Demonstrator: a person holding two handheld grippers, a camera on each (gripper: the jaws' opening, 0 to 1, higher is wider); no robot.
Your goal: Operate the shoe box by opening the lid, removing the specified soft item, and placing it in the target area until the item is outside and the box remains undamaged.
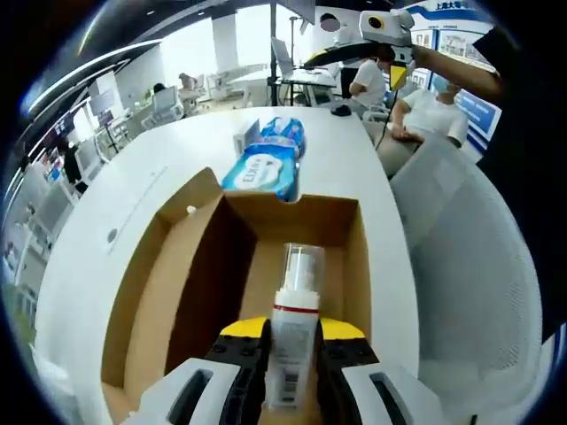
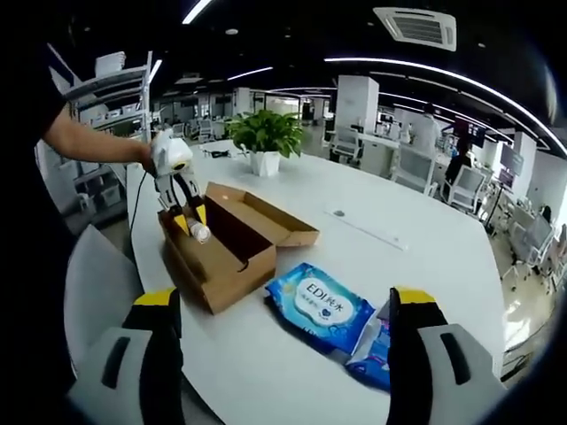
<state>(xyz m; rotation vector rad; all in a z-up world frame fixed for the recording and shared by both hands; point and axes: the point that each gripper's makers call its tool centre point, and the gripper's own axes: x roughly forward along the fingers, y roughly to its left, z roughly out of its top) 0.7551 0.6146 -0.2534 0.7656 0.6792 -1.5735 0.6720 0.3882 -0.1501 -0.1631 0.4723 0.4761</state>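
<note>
The left gripper (image 1: 292, 354) is clamping a white bottle (image 1: 295, 310) above the open shoe box (image 1: 190, 292), its long axis running straight ahead between the jaws. The right gripper (image 2: 283, 354) is hanging released, well apart, nearer the blue wipes pack (image 2: 321, 305) lying on the table (image 2: 399, 221).

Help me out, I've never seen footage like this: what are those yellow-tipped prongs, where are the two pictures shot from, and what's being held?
A person holds a two-jaw gripper in each hand, each carrying a forward-looking fisheye camera. In the left gripper view, the left gripper is shut on a white bottle above the open cardboard shoe box. The right gripper view looks from across the white table: the right gripper is open and empty, with blue wet-wipe packs beside the box and a potted plant beyond.
</note>
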